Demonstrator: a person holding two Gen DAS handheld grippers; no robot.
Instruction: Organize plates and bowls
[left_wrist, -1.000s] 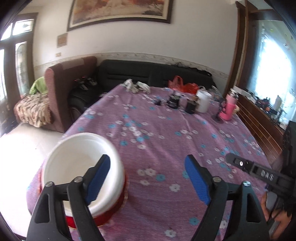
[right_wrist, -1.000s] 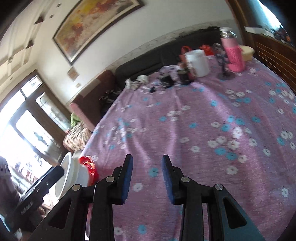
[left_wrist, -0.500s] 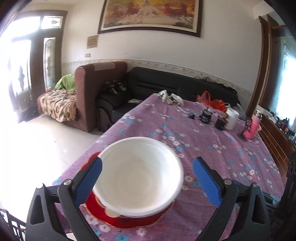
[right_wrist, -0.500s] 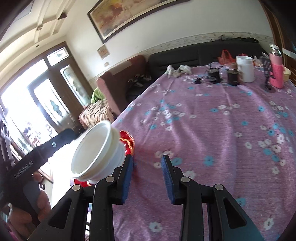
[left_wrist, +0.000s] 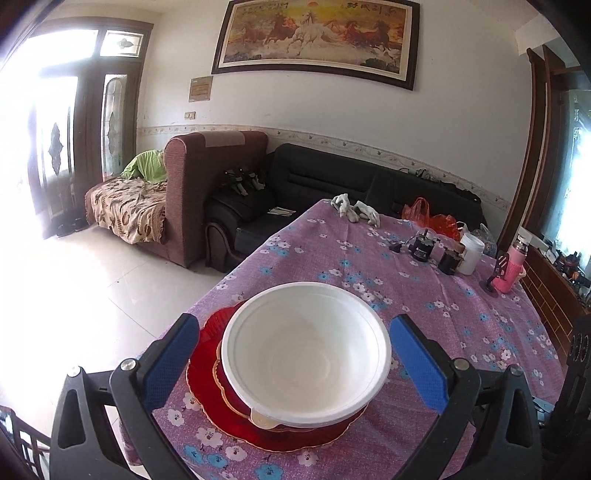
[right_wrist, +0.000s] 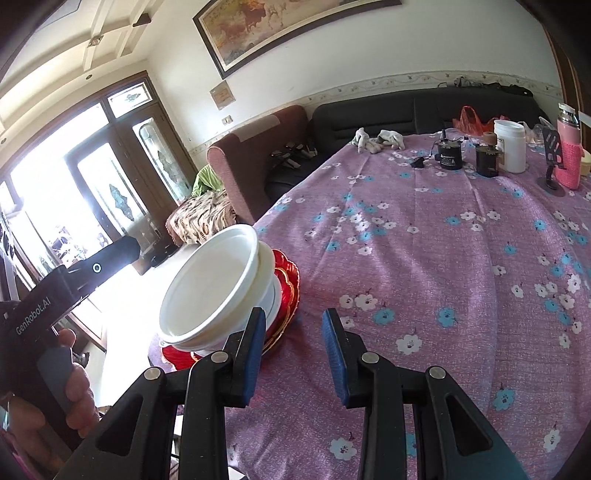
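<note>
The left gripper (left_wrist: 295, 362) is spreading wide around the white bowls (left_wrist: 306, 354), not touching, stacked on red plates (left_wrist: 207, 339) (worktop corner); the right gripper (right_wrist: 293, 347) is hovering nearby, parted, empty.

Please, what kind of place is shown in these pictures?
Most likely a home living room: a black sofa and brown armchair stand below a framed horse painting, and a table with a purple flowered cloth holds household items.
</note>
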